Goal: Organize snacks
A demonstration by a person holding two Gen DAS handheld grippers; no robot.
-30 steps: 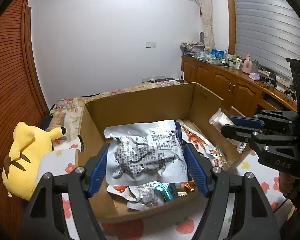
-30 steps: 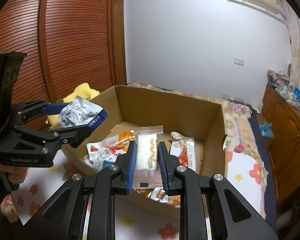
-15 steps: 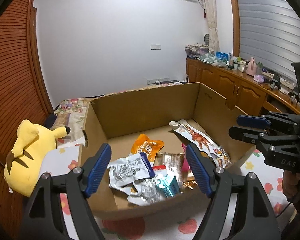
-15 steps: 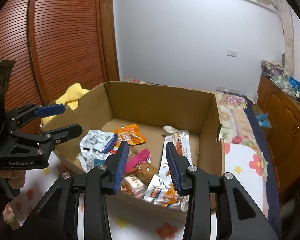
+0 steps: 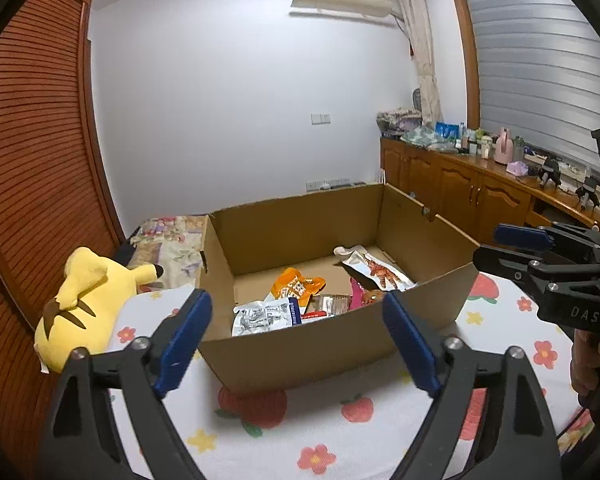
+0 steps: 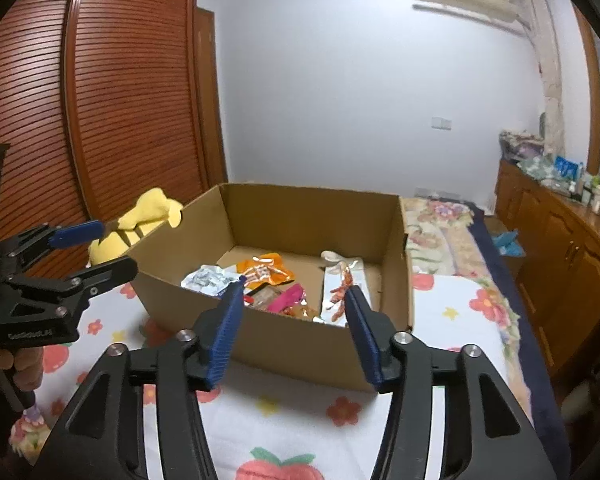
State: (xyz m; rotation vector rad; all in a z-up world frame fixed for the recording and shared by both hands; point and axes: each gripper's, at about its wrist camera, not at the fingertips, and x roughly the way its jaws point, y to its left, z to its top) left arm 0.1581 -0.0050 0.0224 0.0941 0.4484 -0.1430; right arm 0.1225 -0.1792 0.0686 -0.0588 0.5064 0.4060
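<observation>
Cardboard box (image 5: 332, 344) sits ahead of both our claws on the flowered bedsheet (image 5: 340, 432) | snack packets (image 5: 296, 300) lie inside it, beyond our fingertips | left claw (image 5: 296, 340) spread wide, holding nothing | right claw (image 6: 294, 330) likewise spread, holding nothing

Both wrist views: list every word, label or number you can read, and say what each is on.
"DAS": on the right gripper body, left wrist view.
White lettering on the left gripper body, right wrist view: too blurred to read.
Print on the silver snack packet and orange packet in the cardboard box: too small.
</observation>
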